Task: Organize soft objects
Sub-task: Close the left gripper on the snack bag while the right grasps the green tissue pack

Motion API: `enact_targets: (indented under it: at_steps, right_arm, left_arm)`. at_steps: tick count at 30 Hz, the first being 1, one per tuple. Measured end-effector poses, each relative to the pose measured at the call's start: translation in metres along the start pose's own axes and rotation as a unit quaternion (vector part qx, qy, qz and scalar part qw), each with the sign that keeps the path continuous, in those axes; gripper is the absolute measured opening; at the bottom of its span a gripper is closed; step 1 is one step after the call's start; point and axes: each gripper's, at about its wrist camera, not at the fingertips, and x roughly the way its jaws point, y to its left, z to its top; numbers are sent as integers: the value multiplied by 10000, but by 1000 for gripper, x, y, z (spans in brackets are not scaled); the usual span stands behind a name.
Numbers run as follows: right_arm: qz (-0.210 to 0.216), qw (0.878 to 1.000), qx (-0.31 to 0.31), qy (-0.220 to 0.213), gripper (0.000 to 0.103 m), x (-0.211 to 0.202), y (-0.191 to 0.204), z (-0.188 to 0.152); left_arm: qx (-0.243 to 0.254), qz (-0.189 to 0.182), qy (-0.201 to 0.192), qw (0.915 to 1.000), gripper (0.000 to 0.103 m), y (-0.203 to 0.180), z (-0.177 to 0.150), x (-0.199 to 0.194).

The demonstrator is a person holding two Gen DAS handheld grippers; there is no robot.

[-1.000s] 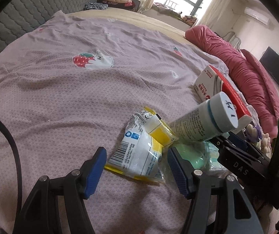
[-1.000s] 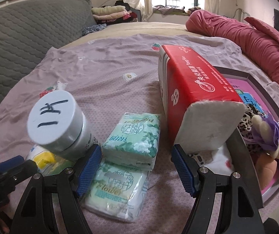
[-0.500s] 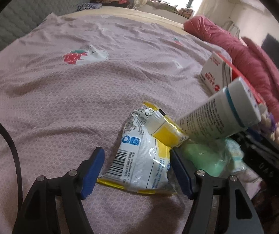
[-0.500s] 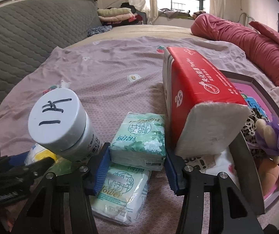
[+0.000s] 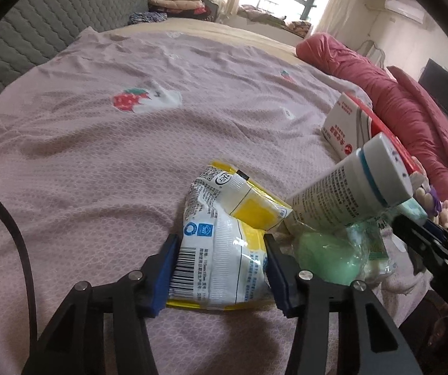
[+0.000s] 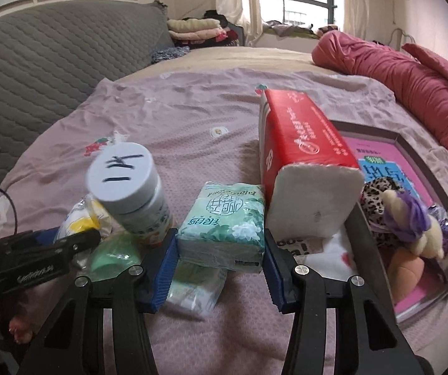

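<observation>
Your left gripper (image 5: 221,270) jaws have just closed on the yellow bag (image 5: 221,262); your right gripper (image 6: 221,270) jaws pinch the green tissue pack (image 6: 222,232), all on the bed (image 5: 99,168). The bottle (image 6: 130,190) leans close, so lifting may tip it

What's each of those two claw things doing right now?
Left gripper: jaws just closed on the yellow-and-white packet.
Right gripper: closed on the green tissue pack.
</observation>
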Motion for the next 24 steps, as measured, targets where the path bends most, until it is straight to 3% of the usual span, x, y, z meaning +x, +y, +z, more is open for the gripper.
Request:
enact_targets:
  at_steps: [14, 24]
  right_arm:
    - [322, 9970, 232, -658, 52, -62, -20, 6]
    - [346, 9898, 801, -1124, 52, -99, -62, 10]
  left_arm:
    - [-253, 201, -640, 9974, 53, -11, 0, -76]
    - [462, -50, -875, 9951, 53, -97, 2, -117]
